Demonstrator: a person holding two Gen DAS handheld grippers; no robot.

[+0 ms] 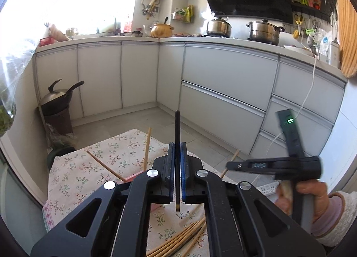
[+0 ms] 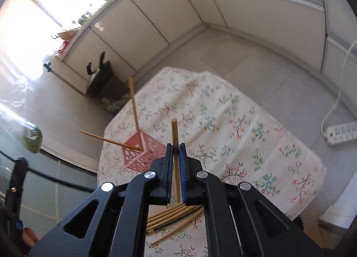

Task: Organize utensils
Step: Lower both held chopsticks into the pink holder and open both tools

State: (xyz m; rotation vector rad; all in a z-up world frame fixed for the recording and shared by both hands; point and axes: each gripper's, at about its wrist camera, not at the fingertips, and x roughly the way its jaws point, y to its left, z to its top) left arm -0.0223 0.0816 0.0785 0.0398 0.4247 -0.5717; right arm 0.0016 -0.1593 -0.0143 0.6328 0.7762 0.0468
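Chopsticks held upright, long axes toward 12 o'clock.
Left gripper point(image 1: 177, 167) fingers clamp a black chopstick point(image 1: 177, 132); right gripper point(image 2: 176, 167) fingers clamp a wooden chopstick point(image 2: 175, 136), round-tipped.

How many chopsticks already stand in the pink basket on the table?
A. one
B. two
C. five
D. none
B: the right wrist view shows two wooden chopsticks leaning out of the pink basket, while the left gripper is shut on a black chopstick and the right gripper on a wooden chopstick.
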